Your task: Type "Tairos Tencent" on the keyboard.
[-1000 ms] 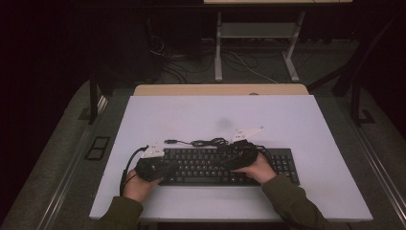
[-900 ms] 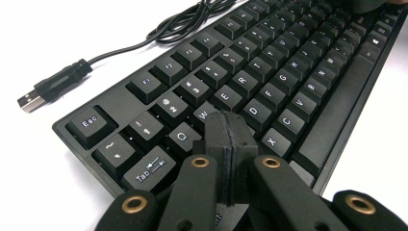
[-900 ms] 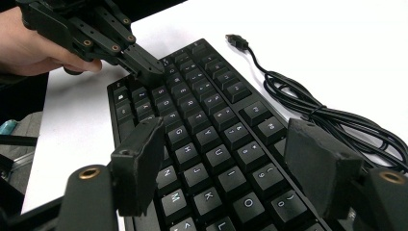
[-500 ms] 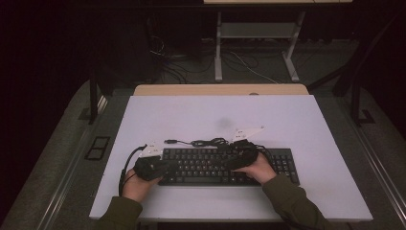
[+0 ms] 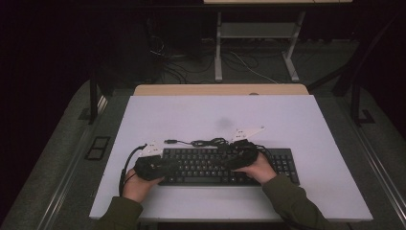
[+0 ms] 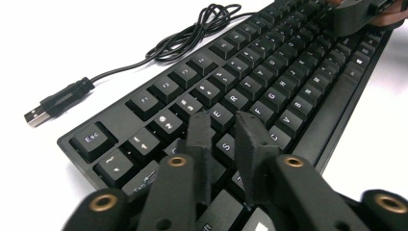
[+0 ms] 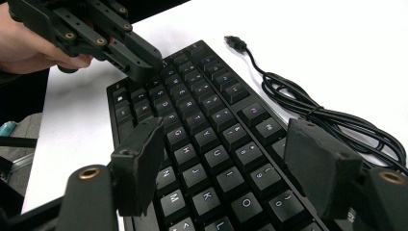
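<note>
keyboard (image 5: 225,165), black, lies flat on the white table (image 5: 306,124), near the person's edge and a little right of the middle, its long side running across the high view. both grippers hover low over its keys. the left gripper (image 6: 225,126) is over the left end: in the left gripper view its two black jaws stand a narrow gap apart above the letter keys around e, s and d, with nothing clamped between them; the jaws have just been opening from fully shut. whether the tips touch the keycaps cannot be told. the right gripper (image 7: 231,159) is over the middle-right part of the keys, its jaws spread wide with bare keys such as j, k, u and i showing between them and nothing gripped. in the right gripper view the left gripper (image 7: 139,57) appears at the far end of the keyboard, with the left hand (image 7: 29,43) behind it. just behind the keyboard its black cable (image 5: 210,142) lies in a loose tangle on the table, and the usb plug (image 6: 36,115) rests free on the white surface off the left rear corner. beyond the table, a beige desk edge (image 5: 220,89) and dark floor with more cables.
</note>
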`<state>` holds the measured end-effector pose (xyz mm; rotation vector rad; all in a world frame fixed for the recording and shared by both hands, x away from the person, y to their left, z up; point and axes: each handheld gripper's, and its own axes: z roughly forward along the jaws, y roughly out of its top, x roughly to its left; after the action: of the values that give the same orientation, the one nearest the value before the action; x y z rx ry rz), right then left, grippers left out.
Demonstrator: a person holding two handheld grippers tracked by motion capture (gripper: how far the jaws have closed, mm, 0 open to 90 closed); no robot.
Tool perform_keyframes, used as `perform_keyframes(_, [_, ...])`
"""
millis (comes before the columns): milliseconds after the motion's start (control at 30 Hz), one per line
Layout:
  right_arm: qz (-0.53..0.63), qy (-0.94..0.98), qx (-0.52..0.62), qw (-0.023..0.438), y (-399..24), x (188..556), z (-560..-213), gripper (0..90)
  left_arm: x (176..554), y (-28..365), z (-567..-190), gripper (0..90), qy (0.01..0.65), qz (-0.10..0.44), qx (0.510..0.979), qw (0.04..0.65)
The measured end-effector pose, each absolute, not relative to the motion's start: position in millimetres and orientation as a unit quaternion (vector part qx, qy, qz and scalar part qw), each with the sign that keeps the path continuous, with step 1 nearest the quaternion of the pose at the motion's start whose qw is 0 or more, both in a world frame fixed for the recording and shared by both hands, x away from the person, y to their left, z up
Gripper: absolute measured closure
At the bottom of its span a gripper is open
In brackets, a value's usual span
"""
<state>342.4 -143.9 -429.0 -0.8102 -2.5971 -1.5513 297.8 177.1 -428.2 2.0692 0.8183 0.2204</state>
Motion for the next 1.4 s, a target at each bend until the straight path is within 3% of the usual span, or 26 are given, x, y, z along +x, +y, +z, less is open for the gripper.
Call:
perform_keyframes(333, [-0.491, -0.832, -0.258, 0.000, -143.2, 341.5, -428.8, 36.8, 296.9, 170.1, -429.1, 53.2, 0.327, 0.085, 0.831, 0.442])
perform_keyframes(567, [-0.486, -0.834, -0.259, -0.002, -141.9, 341.1, -430.2, 46.9, 297.0, 165.5, -430.3, 39.9, 0.325, 0.077, 0.831, 0.445])
perform_keyframes(1167, [-0.463, -0.847, -0.260, -0.007, -138.6, 341.2, -432.7, 82.4, 296.7, 156.8, -432.6, 17.0, 0.314, 0.074, 0.829, 0.457])
perform_keyframes(1400, [-0.449, -0.856, -0.256, -0.005, -134.5, 340.7, -435.5, 89.3, 297.0, 155.5, -433.3, 14.2, 0.315, 0.074, 0.827, 0.461])
